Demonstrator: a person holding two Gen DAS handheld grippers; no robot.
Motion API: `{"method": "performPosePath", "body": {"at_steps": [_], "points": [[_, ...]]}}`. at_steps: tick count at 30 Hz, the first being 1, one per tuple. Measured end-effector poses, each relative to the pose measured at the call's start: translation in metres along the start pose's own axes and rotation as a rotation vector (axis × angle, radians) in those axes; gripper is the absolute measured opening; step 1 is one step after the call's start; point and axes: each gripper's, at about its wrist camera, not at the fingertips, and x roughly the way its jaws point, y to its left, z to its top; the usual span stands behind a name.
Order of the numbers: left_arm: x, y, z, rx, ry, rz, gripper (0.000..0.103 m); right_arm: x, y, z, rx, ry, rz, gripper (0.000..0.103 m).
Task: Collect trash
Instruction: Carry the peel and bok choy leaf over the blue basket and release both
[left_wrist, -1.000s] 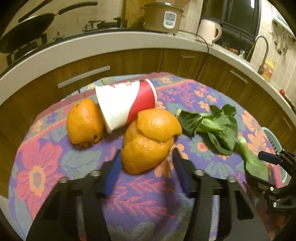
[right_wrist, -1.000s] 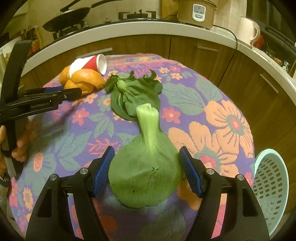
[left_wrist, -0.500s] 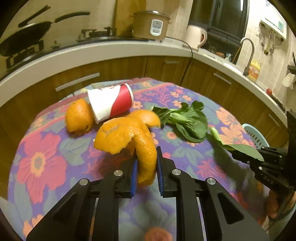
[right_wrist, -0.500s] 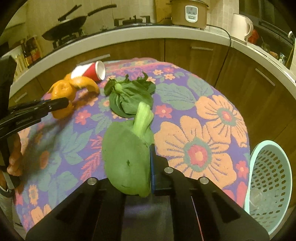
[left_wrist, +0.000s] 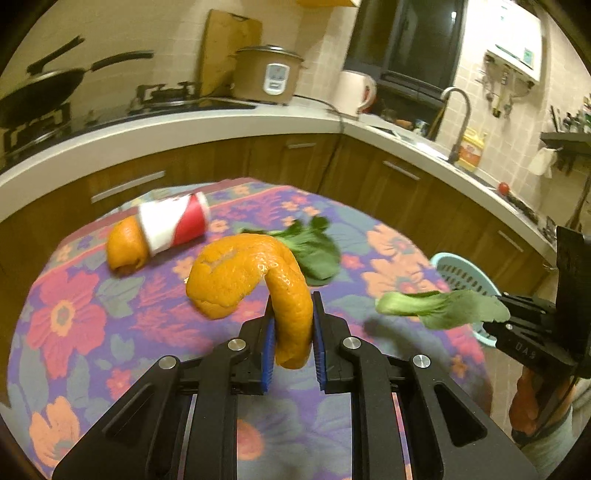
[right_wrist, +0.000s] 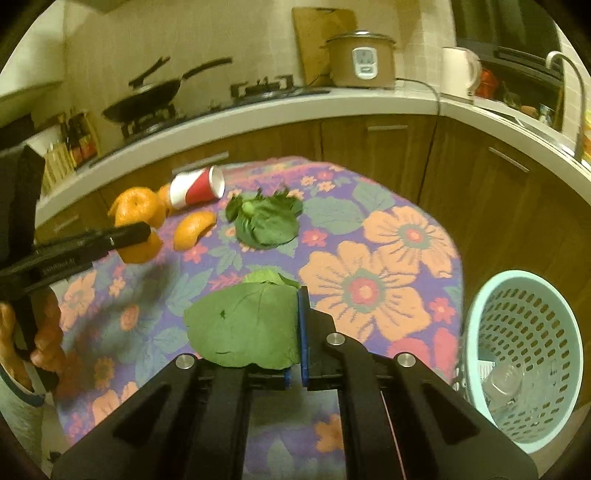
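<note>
Left gripper (left_wrist: 291, 328): jaws drawn in tight on the orange peel (left_wrist: 251, 280); blue pads press both sides of the strip.
Peel, axis: long curled strip, arching up from the jaws and over toward the left of the left wrist view; lower tip hangs below the pads. Clear of the cloth.
Right gripper (right_wrist: 295, 332): jaws closed all the way on the green leaf (right_wrist: 243, 325); leaf blade spreads left of the pads and hides the left finger.
Leaf, axis: from the left wrist view (left_wrist: 443, 306) it lies about level, pale stem end pointing left, away from the gripper, lifted off the table.
On table: paper cup (right_wrist: 197, 188) on its side, mouth to the right in the right wrist view; a second peel (left_wrist: 125, 247) touching its base; a leafy bunch (right_wrist: 266, 221) just right of the cup.
Table (right_wrist: 388, 266): floral cloth, rounded far edge close to the wooden cabinets.
Basket (right_wrist: 524, 354): pale blue, past the table's right edge, below table level; a clear item lies inside.
Open room: bare cloth between the right gripper and the right edge.
</note>
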Motion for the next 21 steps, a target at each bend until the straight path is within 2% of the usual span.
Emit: {"method": "performPosePath", "body": {"at_steps": [7,12,17,21], "points": [[0.011,-0.056,0.015,0.085,-0.012,-0.055,0.015,-0.036,-0.042,0.003,0.106,-0.087,-0.051,0.002],[0.029,-0.111,0.027,0.166,0.0,-0.121,0.015,-0.058,-0.092,-0.005,0.211,-0.128,-0.098,0.002],[0.053,-0.162,0.036,0.223,0.004,-0.196,0.015,-0.075,-0.141,-0.02,0.297,-0.149,-0.16,0.002],[0.078,-0.2,0.035,0.259,0.041,-0.249,0.015,-0.083,-0.185,-0.037,0.388,-0.131,-0.215,0.002]]}}
